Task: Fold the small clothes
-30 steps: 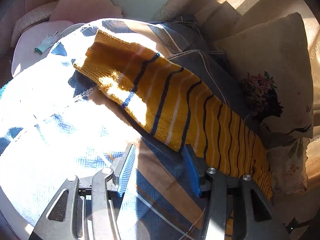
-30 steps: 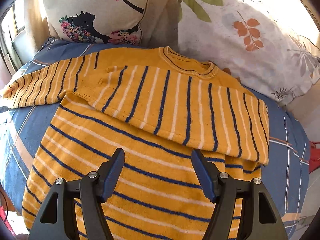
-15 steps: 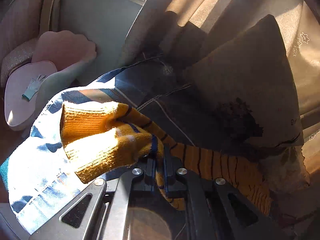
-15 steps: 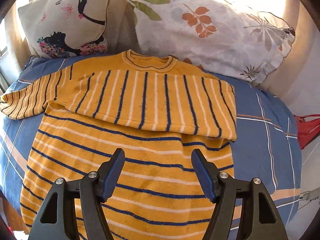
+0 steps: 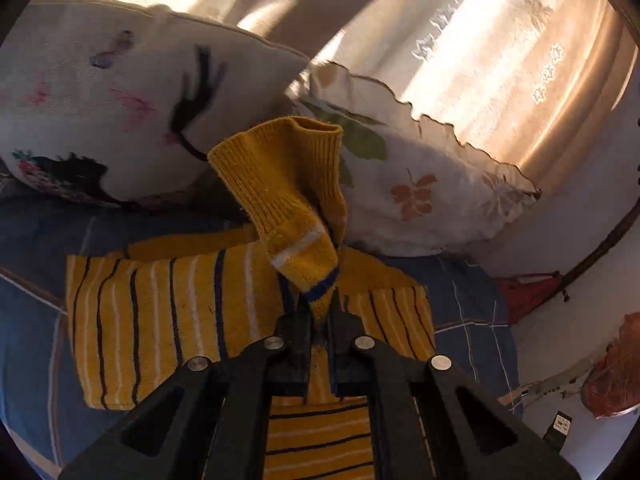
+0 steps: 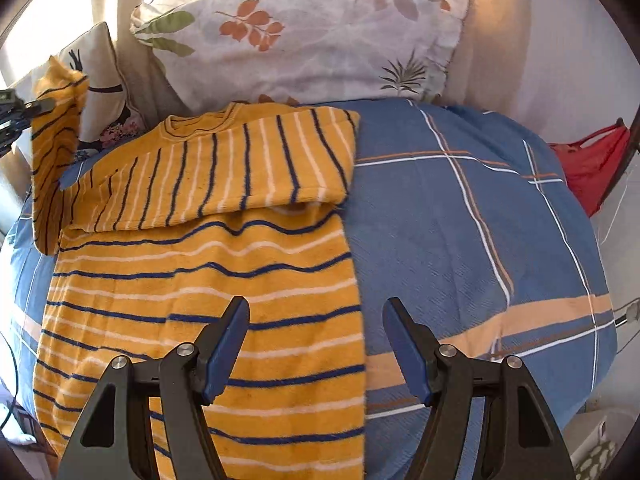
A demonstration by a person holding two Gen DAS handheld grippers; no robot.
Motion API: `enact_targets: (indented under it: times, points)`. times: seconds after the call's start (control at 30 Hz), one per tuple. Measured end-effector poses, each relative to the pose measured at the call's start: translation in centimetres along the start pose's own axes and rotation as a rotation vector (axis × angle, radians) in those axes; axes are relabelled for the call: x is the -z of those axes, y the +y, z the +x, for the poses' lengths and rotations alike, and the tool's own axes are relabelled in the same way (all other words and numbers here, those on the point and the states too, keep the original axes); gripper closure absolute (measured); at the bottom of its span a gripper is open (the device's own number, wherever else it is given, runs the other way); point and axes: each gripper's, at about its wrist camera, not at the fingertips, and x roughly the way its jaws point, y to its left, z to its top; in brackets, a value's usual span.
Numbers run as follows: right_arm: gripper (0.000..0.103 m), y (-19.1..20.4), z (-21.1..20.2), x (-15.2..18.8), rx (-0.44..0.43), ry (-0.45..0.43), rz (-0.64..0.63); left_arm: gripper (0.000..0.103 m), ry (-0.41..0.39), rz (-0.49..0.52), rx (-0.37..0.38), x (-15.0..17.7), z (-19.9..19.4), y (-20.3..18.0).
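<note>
Above the bedspread (image 6: 460, 240), left fingers (image 5: 298, 332) pinching sweater (image 6: 208, 280) sleeve cuff (image 5: 288, 184) aloft, right fingers (image 6: 228, 344) spread, hovering over hem

Warm sunlight through the curtain (image 5: 500, 60) at far right, glowing streaks, a bit blown out. Pillows (image 5: 120, 92) smeared with motion blur in the left wrist view, sweater (image 5: 168, 320) below in dim shade. Brighter, sharper right wrist view, glare at far left by the window. Heavy fisheye bending and dark corners in both.
</note>
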Motion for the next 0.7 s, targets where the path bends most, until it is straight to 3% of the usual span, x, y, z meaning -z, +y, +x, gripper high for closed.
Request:
enact_targets:
  times: [0.07,0.17,0.27,0.33,0.4,0.47,0.7]
  points:
    - [0.03,-1.6,0.0,0.7,0.01,0.006,0.024,0.097,0.05,0.05,0.011,1.8,4.4,-3.5]
    - [0.03,-4.3,0.0,1.9,0.013,0.021,0.067,0.096,0.163,0.101,-0.015,3.7,10.8,-5.8]
    - [0.03,-6.6,-0.4,2.5,0.017,0.02,0.093,0.095,0.245,0.071,0.011,6.5,12.6,-6.1]
    - [0.03,-8.0,-0.6,2.6,0.019,0.015,0.104,0.087,0.254,0.074,0.023,7.9,11.3,-5.6]
    - [0.03,-9.0,-0.4,2.1,0.007,0.016,0.115,0.07,0.239,0.072,0.025,8.4,9.9,-5.6]
    - [0.03,-9.2,0.1,0.9,-0.029,0.011,0.119,0.065,0.201,0.055,0.011,8.6,7.6,-4.7]
    - [0.029,-5.1,3.1,-6.0,-0.225,-0.029,0.071,0.056,0.079,-0.071,-0.191,9.4,-0.5,2.1]
